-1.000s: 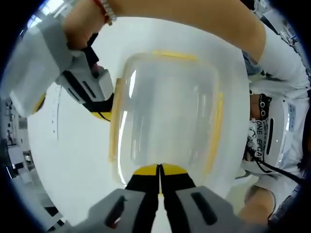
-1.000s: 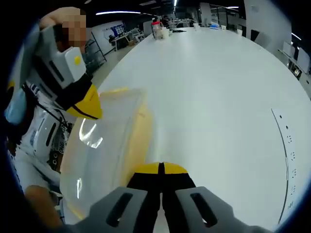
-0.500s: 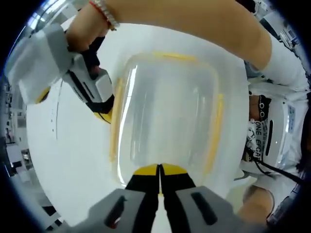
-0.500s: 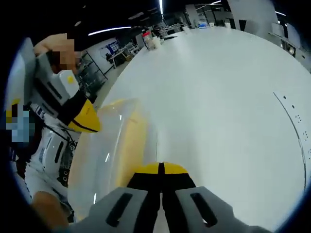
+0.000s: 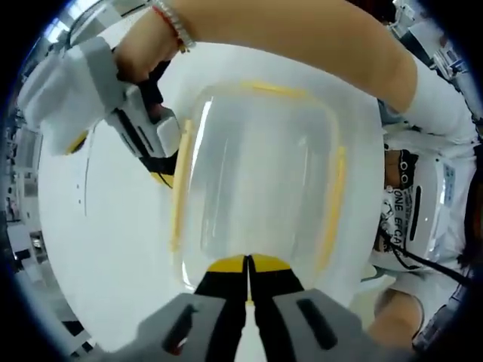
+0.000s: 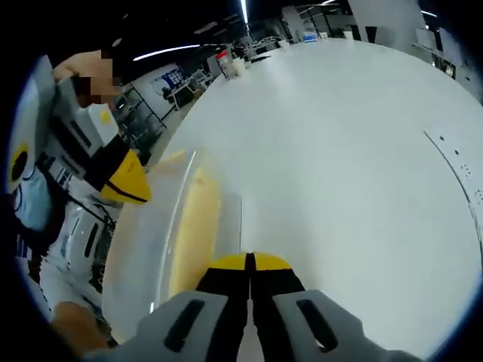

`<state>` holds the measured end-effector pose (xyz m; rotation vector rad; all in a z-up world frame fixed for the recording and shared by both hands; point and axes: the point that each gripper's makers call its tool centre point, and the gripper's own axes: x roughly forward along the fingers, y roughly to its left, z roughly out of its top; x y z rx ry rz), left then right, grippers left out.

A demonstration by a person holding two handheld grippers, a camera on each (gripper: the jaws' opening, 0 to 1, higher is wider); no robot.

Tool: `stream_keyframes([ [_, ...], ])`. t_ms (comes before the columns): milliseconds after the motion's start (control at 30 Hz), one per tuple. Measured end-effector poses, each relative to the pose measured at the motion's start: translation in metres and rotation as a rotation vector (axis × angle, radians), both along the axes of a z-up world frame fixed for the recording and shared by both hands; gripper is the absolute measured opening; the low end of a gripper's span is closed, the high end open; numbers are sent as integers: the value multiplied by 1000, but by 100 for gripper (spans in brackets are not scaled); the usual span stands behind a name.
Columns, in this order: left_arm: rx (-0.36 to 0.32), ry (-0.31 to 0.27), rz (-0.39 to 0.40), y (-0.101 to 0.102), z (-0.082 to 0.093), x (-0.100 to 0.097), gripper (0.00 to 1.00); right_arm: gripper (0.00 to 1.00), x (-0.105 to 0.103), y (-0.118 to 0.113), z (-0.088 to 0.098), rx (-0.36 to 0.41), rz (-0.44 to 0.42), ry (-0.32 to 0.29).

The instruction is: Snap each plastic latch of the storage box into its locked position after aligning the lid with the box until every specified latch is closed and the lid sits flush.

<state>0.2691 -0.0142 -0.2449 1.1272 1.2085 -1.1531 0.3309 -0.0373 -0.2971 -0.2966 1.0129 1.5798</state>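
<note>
A clear storage box [image 5: 264,173] with its lid on lies on the white table [image 5: 106,249]. Yellow latches run along its left side [image 5: 179,188], far side [image 5: 273,88] and right side [image 5: 334,200]. My left gripper [image 5: 247,265] is shut, its yellow tips at the box's near edge. My right gripper [image 5: 163,175] comes in from the left, yellow tips against the left latch. In the right gripper view my right gripper [image 6: 250,262] is shut beside that long yellow latch [image 6: 195,226] of the box [image 6: 143,249]. The left gripper [image 6: 128,185] hangs over the box's far end.
A person's bare arm [image 5: 302,38] crosses above the box and their white-clad torso [image 5: 423,204] stands at the right. The white table [image 6: 339,151] stretches far beyond the box, with small containers [image 6: 230,60] at its far end and printed marks [image 6: 453,151] near its right edge.
The right gripper has tilted and shifted a little along the box's left latch, and its view has rolled. The left gripper and the box stay where they were.
</note>
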Motion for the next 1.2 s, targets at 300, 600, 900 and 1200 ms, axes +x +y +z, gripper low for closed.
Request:
stream_keyframes([
  [300, -45, 34, 29, 6, 3, 1, 0, 0, 68, 2, 23, 98, -207, -275],
  [600, -63, 42, 36, 2, 2, -3, 0, 2, 84, -20, 54, 107, -347, -484],
  [900, -58, 60, 39, 1, 1, -3, 0, 8, 81, -38, 104, 165, -441, -715],
  [1200, -77, 78, 48, -2, 0, -4, 0, 9, 77, -89, 156, 230, -548, -944],
])
